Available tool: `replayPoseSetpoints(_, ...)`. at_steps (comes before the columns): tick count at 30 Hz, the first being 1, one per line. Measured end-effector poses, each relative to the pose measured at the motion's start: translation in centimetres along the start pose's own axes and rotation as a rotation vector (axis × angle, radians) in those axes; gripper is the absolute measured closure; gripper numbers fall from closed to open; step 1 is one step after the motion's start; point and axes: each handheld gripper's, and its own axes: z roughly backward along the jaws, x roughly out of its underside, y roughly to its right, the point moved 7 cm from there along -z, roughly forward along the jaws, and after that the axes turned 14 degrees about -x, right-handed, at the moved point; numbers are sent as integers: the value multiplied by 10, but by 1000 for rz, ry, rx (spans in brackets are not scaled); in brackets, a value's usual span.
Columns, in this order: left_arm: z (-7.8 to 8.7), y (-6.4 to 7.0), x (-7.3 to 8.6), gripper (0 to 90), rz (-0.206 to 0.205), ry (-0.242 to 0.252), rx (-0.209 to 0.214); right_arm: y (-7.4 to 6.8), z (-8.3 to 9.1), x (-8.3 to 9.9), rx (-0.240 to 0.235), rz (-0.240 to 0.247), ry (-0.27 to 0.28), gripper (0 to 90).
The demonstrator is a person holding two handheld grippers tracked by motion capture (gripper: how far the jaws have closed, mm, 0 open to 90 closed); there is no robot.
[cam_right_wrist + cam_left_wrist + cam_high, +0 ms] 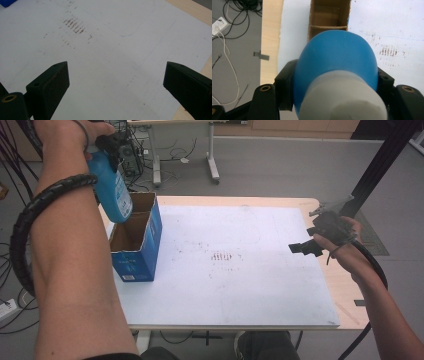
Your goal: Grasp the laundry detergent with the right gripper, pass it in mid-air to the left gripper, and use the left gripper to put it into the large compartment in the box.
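White stained board [240, 270] — smooth blue bottle [111, 185] over cardboard box [136, 237].

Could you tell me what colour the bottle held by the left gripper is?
Blue bottle, white cap; clearest in the left gripper view.

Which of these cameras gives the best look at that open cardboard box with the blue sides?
The high view: the box stands whole on the white board, open top up, with the blue bottle held just above it. The left gripper view looks down into the box's brown inside, mostly behind the bottle. The right gripper view catches a blue corner.
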Motion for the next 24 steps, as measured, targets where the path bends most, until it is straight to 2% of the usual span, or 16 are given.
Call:
replayPoseSetpoints(9,-17,0,-1,366,-3,-14,-12,0,-3,1,-4,0,-7,66)
replayPoseSetpoints(14,-27,0,-1,365,4,-17,0,-1,-4,0,-6,4,-10,66)
replayPoseSetpoints(20,-43,3,-1,365,-3,-27,-14,-2,-8,0,-12,5,-19,67)
replayPoseSetpoints(24,-55,5,0,365,1,-29,-3,-2,-9,2,-15,4,-23,67)
